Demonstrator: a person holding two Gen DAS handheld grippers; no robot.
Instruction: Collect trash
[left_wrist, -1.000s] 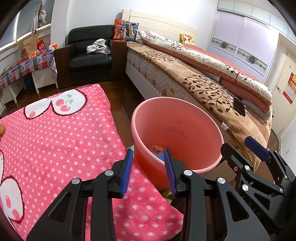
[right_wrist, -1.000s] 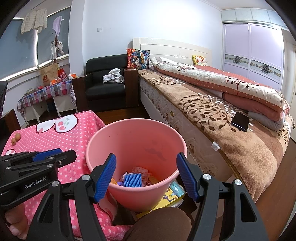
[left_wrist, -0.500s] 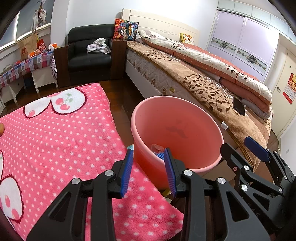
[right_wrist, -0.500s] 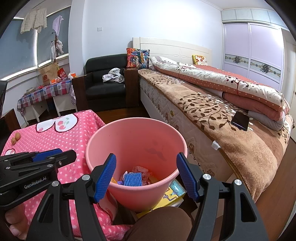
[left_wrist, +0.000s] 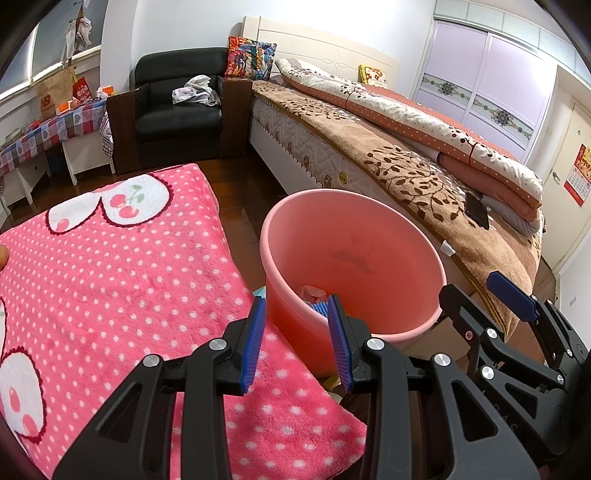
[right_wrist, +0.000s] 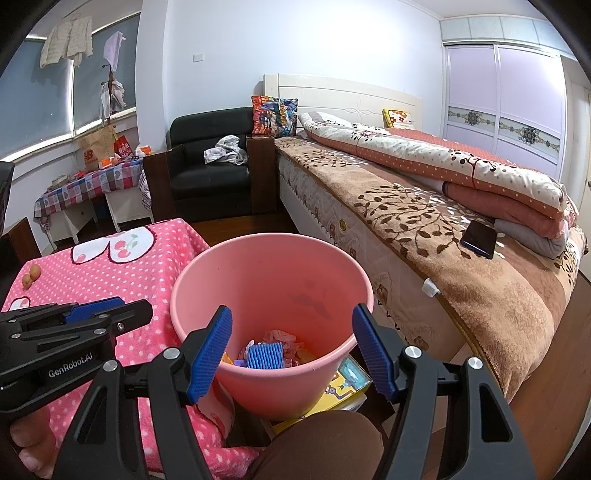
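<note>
Right-wrist view: pink plastic bucket on floor between polka-dot pink blanket and bed; blue ribbed wrapper and crumpled scraps inside. Right gripper jaws apart, empty, above rim. Left gripper jaws part-open, empty, beside bucket.

Phone on bed, beside armchair
</note>
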